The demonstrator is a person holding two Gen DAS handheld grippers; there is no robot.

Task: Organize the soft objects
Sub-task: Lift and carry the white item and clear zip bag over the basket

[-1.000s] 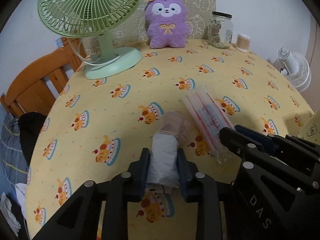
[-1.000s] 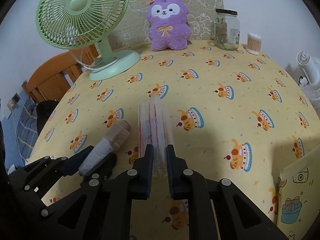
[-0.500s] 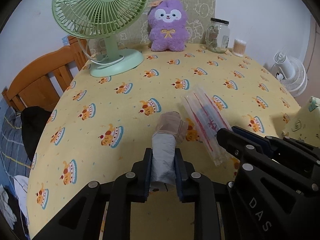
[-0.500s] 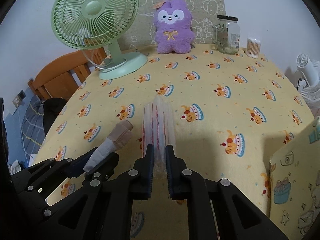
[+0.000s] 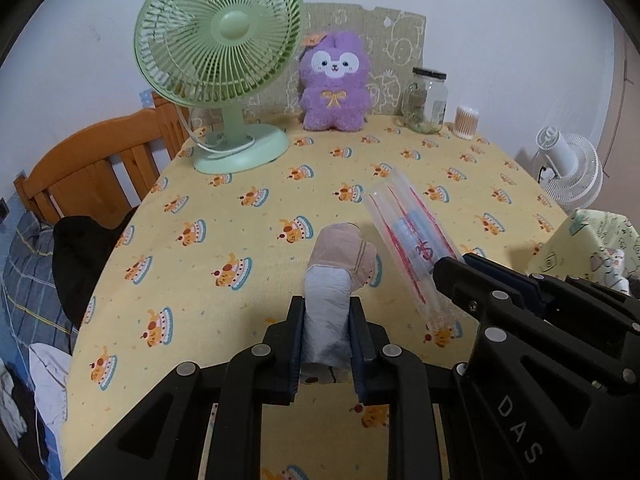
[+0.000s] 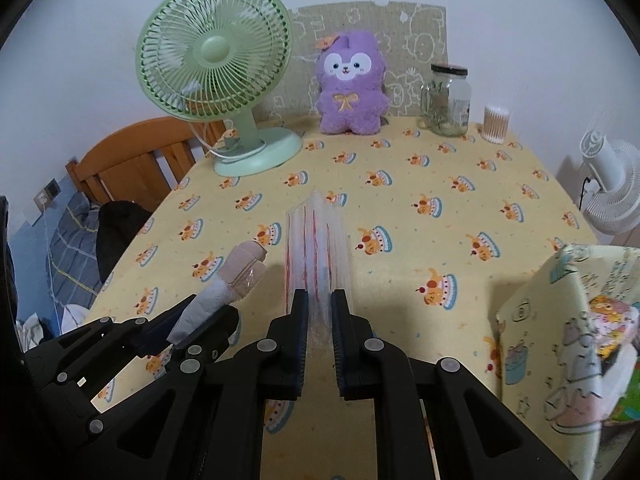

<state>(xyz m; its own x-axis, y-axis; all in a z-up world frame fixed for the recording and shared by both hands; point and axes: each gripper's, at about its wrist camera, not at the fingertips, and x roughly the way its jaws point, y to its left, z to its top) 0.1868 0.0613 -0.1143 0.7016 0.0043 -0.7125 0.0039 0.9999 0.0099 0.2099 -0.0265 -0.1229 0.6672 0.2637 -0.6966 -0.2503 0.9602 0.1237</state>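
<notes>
The rolled grey-and-beige soft bundle (image 5: 326, 312) sits clenched by its near end in the left tongs (image 5: 326, 332) and the clear red-striped packet (image 6: 316, 256) likewise in the right tongs (image 6: 320, 320), both clear of the yellow-clothed worktop (image 5: 240, 240), probably bound for the patterned fabric bin (image 6: 560, 340) at right.

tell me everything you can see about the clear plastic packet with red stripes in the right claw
The clear plastic packet with red stripes is long, narrow and flat, made of thin see-through film with red lines running its length and something pale blue inside. Its near end is pinched between the shut fingers of the right claw. The rest sticks out forward and slightly upward over the yellow cake-print tablecloth, and seems lifted off it. It lies beside, but apart from, the grey-and-beige rolled soft bundle held in the left claw.
</notes>
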